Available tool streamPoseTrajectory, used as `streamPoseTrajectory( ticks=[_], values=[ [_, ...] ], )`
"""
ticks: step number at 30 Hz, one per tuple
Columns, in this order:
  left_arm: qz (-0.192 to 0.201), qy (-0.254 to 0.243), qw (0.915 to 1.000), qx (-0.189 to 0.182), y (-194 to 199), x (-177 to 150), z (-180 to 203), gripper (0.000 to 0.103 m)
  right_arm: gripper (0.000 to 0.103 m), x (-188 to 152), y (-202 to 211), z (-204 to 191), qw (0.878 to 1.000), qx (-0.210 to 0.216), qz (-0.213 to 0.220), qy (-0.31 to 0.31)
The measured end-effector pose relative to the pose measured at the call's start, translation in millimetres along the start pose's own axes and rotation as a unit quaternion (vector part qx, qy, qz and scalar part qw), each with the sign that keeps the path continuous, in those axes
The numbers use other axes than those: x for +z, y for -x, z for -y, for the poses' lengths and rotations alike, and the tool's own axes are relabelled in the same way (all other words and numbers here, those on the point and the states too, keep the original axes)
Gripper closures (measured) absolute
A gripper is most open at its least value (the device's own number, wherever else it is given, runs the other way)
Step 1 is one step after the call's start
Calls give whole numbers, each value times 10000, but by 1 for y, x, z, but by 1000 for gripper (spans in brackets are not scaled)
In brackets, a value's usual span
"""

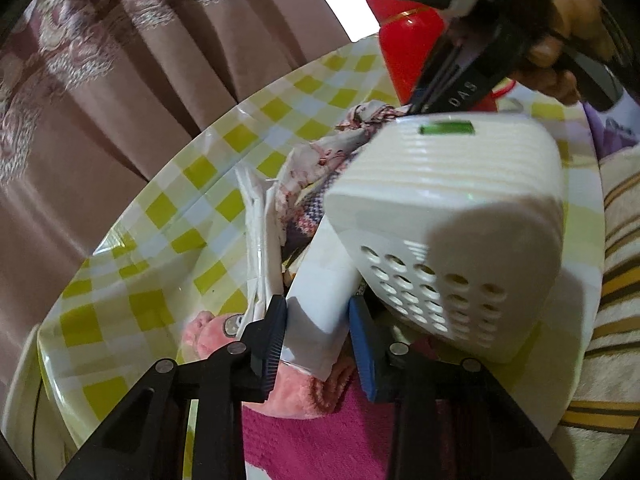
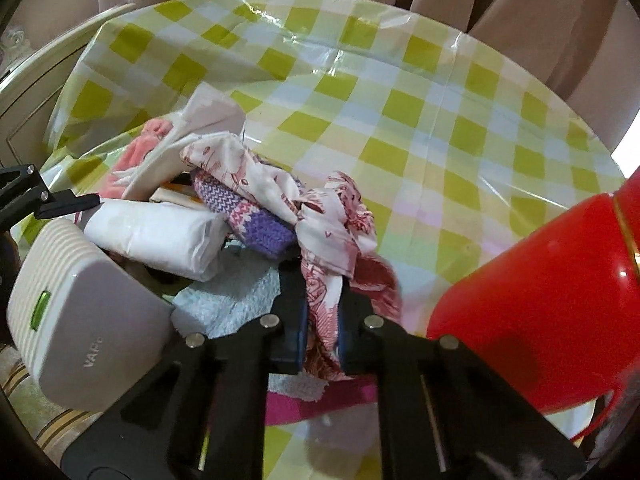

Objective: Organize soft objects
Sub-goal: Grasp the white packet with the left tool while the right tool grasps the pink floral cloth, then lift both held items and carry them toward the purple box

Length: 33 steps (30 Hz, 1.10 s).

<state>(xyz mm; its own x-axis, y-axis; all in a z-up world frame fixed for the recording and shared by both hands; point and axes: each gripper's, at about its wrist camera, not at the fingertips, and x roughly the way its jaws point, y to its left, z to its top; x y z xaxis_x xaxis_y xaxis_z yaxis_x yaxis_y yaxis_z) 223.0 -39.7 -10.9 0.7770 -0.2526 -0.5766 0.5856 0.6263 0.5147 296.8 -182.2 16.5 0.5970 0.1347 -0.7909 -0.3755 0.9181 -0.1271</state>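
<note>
A heap of soft things lies on the checked tablecloth (image 2: 420, 120). In the left wrist view my left gripper (image 1: 320, 340) is shut on one end of a white soft-wrapped pack (image 1: 320, 292), both pads against its sides. The same pack (image 2: 156, 236) lies across the heap in the right wrist view. My right gripper (image 2: 322, 332) is shut on a white cloth with a red print (image 2: 332, 216), which bunches up out of its jaws. A purple knitted piece (image 2: 256, 220) and a light blue towel (image 2: 232, 300) lie under that cloth.
A white ribbed plastic device (image 1: 460, 216) stands right beside the heap and close to my left gripper. A red flask (image 2: 540, 320) stands just right of my right gripper. A pink plush (image 1: 208, 336) and a magenta towel (image 1: 320, 432) lie under the left gripper. A striped towel (image 1: 616, 280) is at the right.
</note>
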Motion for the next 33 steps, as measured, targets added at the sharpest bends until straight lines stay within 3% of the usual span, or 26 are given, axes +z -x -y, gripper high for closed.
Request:
streamPoseTrajectory(
  ticks=[7, 18, 33],
  values=[
    [68, 385, 9992, 57, 15, 4, -11, 71, 90, 0, 26, -2, 9996, -162, 233, 24],
    [133, 819, 9952, 519, 46, 9, -26, 71, 90, -8, 72, -5, 9972, -426, 612, -9],
    [300, 1155, 9890, 878, 104, 29, -17, 71, 90, -46, 128, 3, 9945, -497, 879, -285]
  ],
)
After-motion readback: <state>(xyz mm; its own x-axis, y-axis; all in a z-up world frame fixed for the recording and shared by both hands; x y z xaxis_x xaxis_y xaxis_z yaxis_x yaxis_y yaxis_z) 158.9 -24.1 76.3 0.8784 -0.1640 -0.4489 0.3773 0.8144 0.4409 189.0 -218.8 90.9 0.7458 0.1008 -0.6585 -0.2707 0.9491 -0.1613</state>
